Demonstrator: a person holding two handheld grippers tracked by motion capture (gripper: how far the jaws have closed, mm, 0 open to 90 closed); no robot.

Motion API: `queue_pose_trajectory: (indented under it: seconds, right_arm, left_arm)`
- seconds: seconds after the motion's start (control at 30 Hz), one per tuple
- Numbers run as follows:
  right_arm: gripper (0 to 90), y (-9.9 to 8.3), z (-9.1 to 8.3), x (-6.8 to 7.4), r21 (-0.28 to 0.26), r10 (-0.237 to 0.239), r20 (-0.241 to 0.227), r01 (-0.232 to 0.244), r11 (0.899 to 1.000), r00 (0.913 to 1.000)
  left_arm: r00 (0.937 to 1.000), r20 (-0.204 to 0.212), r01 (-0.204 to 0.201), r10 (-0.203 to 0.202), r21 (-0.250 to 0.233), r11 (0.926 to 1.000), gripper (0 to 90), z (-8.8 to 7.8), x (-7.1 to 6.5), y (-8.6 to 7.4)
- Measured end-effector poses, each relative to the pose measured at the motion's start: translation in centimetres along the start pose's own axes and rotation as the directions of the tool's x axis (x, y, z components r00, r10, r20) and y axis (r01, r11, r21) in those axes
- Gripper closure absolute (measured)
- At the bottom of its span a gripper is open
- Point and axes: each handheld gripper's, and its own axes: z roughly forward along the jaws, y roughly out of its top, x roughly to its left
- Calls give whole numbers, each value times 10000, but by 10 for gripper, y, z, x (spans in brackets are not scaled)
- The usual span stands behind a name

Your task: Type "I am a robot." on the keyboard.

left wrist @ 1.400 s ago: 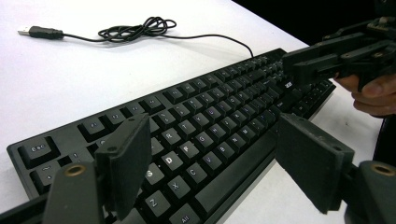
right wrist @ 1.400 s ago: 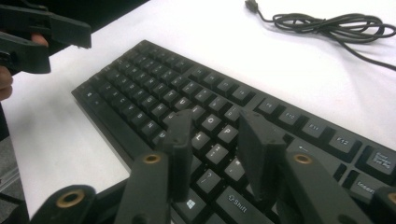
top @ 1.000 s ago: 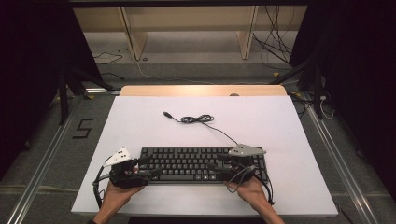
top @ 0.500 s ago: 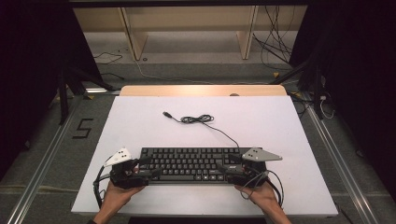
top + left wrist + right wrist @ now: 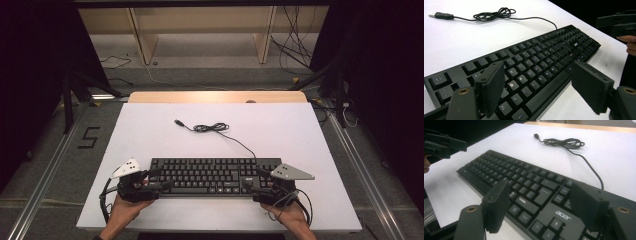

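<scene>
Nearest the person, two hands come in over the front edge of the white table (image 5: 150,130), each holding a pair of tongs. The left gripper (image 5: 159,178) sits at the left end of the black keyboard (image 5: 215,176); in the left gripper view its jaws stand wide apart, one over the keys near the left end, the other beyond the keyboard's front edge, over the bare tabletop, and neither pad presses on anything. The right gripper (image 5: 255,181) is at the keyboard's right end. Its jaws have just been opening and now stand wide; in the right gripper view they straddle the right front corner of the keyboard, with its keys between them but nothing clamped.

The keyboard lies flat on the table, parallel to the front edge and close to it, midway between the two grippers.

Farther back, its thin black cable (image 5: 245,146) runs from the rear right part of the keyboard toward the table's middle, bunches into a loose coil (image 5: 210,128), and ends in a plug (image 5: 178,122) lying on the white top.
</scene>
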Motion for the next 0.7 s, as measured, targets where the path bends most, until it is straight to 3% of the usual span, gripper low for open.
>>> queue_pose_trajectory:
  seconds: [0.7]
  right_arm:
    - [312,-3,-6,-1,-68,-120,211,122,9999,9997]
  left_arm:
    - [10000,-20,-27,27,12,10000,261,0,0,0]
